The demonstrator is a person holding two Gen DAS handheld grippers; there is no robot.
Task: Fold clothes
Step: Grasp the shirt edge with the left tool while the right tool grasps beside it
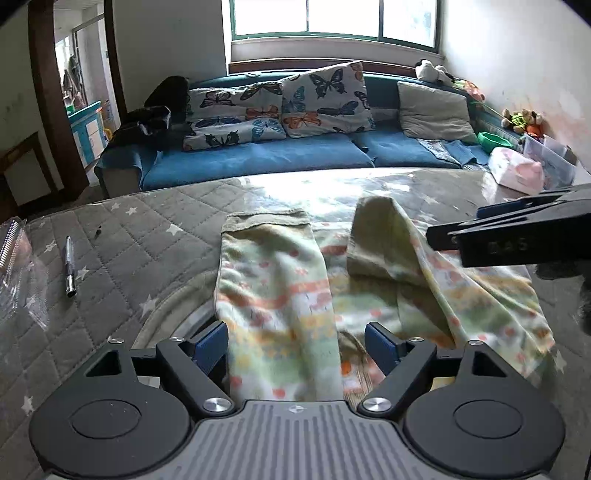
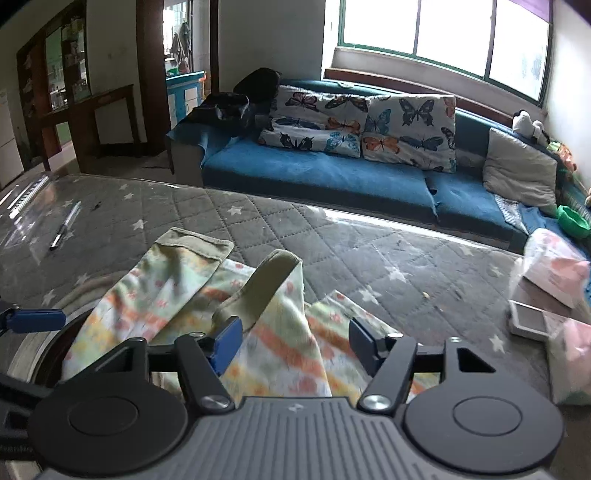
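Home living rm, lived-in. Long blue sofa (image 2: 332, 173) along the far wall w/ butterfly-print cushions (image 2: 410, 127) and a plain grey cushion (image 2: 521, 171); soft toys (image 1: 522, 120) piled at its far end by the wall. Big green-framed window (image 1: 334, 18) above the sofa back, daylight coming in. Dark wood doorway (image 2: 151, 70) opens to another rm w/ a blue-white cabinet (image 2: 184, 92); wood shelving unit (image 2: 55, 66) w/ household bits at the left. Worktop (image 2: 369, 258) is covered w/ a grey quilted star-print pad under clear plastic, w/ a pen (image 1: 69, 266) and tissue pack (image 1: 517, 170) lying on it. Domestic clutter, no lab or shop gear.
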